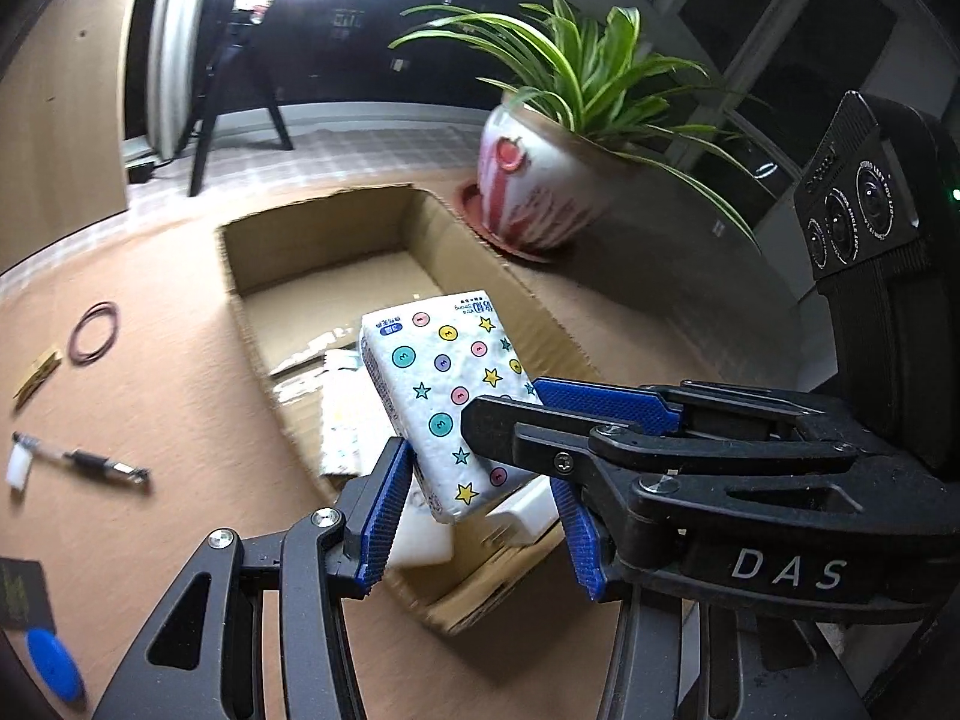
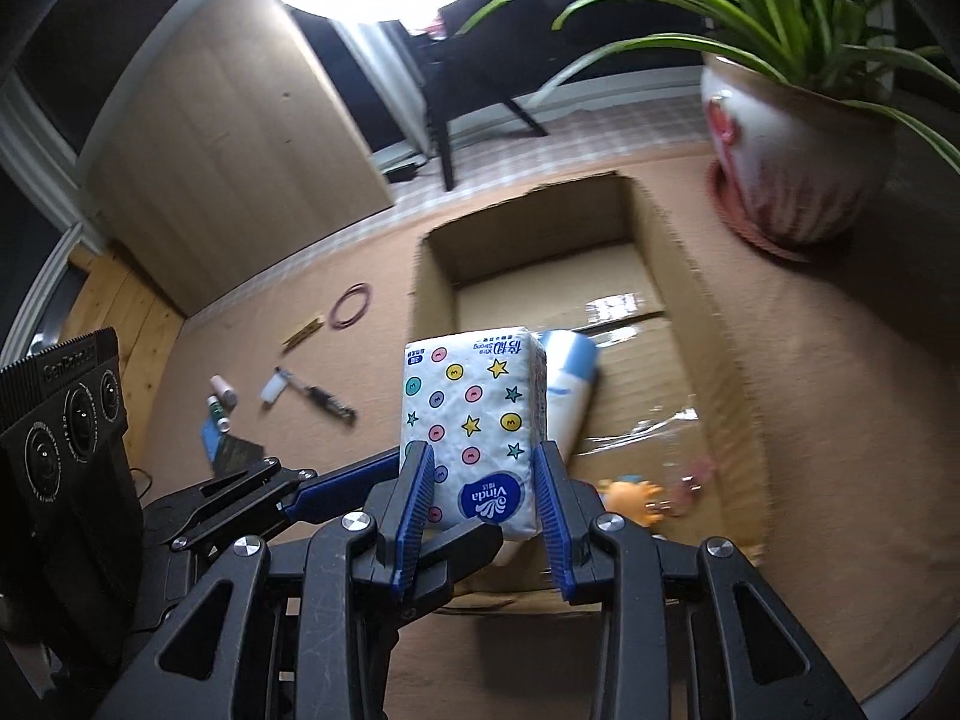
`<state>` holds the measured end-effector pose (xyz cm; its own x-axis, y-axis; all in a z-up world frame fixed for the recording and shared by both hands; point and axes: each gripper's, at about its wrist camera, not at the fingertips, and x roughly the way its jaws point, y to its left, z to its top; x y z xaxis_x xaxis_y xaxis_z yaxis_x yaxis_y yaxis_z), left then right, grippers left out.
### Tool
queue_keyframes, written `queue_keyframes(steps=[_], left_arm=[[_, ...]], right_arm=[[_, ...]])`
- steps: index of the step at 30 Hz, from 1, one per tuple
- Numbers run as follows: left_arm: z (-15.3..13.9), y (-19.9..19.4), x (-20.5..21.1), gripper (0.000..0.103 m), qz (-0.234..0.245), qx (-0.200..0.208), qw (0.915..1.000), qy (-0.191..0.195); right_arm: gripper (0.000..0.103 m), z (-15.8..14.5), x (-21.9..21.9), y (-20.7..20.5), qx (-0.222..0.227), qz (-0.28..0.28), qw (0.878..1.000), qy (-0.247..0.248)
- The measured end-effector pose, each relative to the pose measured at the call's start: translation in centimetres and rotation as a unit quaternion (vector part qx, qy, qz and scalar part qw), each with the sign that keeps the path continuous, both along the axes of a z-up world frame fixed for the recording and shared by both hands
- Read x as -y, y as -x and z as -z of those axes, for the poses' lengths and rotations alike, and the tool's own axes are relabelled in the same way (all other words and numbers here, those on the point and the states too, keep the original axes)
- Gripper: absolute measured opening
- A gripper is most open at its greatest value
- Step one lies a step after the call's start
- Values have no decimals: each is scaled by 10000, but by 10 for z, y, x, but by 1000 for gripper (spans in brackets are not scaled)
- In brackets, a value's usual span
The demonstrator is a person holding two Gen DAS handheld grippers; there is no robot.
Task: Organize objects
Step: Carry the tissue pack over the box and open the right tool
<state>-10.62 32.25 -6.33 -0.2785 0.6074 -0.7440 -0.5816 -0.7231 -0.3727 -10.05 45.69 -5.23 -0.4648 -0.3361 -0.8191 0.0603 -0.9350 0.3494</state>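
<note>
A white tissue pack [image 2: 474, 426] printed with coloured dots and stars is held above the near end of an open cardboard box [image 2: 738, 372]. My right gripper [image 2: 483, 480] is shut on the tissue pack at its lower end. In the left wrist view the same pack [image 1: 447, 402] sits between the blue pads of my left gripper [image 1: 480, 480], whose jaws stand wider than the pack and do not clearly press it. The right gripper's fingers [image 1: 600, 399] reach in from the right and cross over the pack.
Inside the box [image 1: 240, 276] lie a white-and-blue bottle [image 2: 570, 384], an orange toy [image 2: 633, 495] and white items [image 1: 522, 510]. Left of the box on the brown table are a pen [image 1: 84, 459], rubber bands [image 1: 93, 333], a clip [image 1: 36, 375], small tubes [image 2: 219, 399]. A potted plant [image 1: 540, 192] stands at the right.
</note>
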Motion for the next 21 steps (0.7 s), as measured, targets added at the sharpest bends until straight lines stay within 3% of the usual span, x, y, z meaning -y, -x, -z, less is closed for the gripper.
queue_keyframes(steps=[8, 9, 10, 11, 12, 13, 21], left_arm=[[6, 10, -23, 51, 112, 16, 9999, 25], [8, 11, -24, 54, 116, 3, 9999, 49], [9, 12, -25, 64, 129, 10, 9998, 119], [11, 14, -25, 78, 95, 18, 9997, 234], [13, 14, -24, 81, 45, 9, 9995, 310], [13, 14, -22, 82, 19, -15, 9995, 311], [11, 15, 4, 81, -157, -83, 9995, 278]], right_arm=[[32, 1, -14, 2, -10, 62, 9999, -107], [32, 0, -13, 3, -43, 28, 9999, -134], [34, 0, -13, 3, -116, 28, 9998, -170], [47, 0, -13, 4, -133, 87, 9996, -230], [54, 0, -14, 4, -151, 178, 9993, -292], [62, 0, -15, 4, -197, 288, 9989, -321], [62, -4, -9, 5, -221, 256, 9989, -326]])
